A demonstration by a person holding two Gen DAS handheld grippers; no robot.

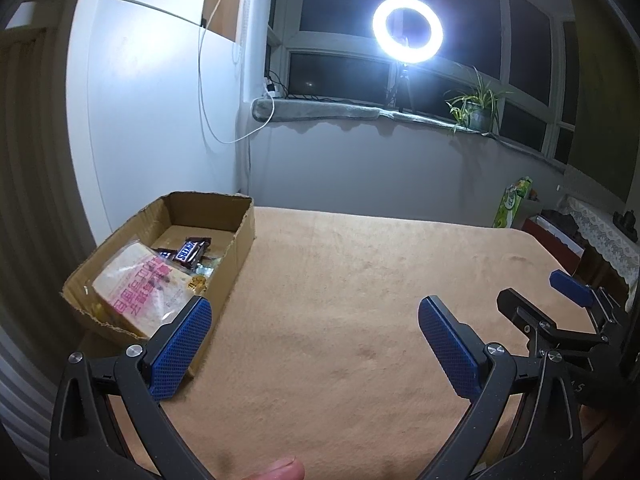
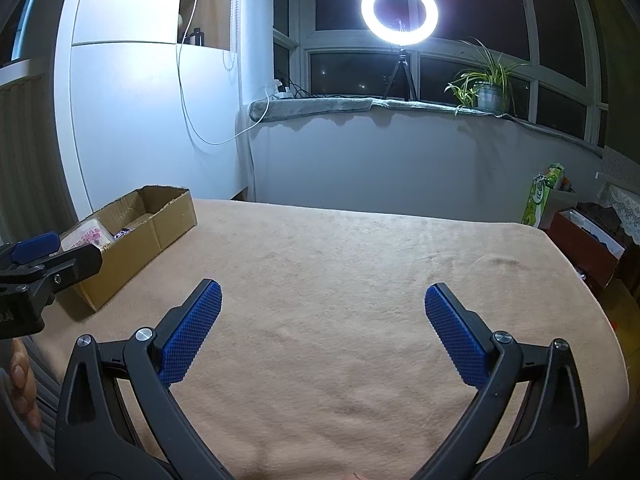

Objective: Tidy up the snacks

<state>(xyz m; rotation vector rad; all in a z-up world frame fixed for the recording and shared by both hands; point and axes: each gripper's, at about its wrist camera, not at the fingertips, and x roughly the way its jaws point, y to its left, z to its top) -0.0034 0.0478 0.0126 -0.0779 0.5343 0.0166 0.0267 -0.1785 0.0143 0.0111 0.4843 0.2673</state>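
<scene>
Snacks sit in the cardboard box (image 1: 240, 240) at the bench's far left corner: a pink-printed packet (image 1: 140, 288) and a chocolate bar (image 1: 191, 250). Its long side runs away along the left edge. Left tool (image 1: 316, 332), wide and empty, is nearer; right tool (image 2: 322, 320) likewise wide and empty.

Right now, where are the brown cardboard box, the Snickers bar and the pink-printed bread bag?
brown cardboard box (image 1: 240, 248): left wrist view, right wall.
Snickers bar (image 1: 191, 251): left wrist view, wrapper middle.
pink-printed bread bag (image 1: 140, 286): left wrist view, printed face.
</scene>
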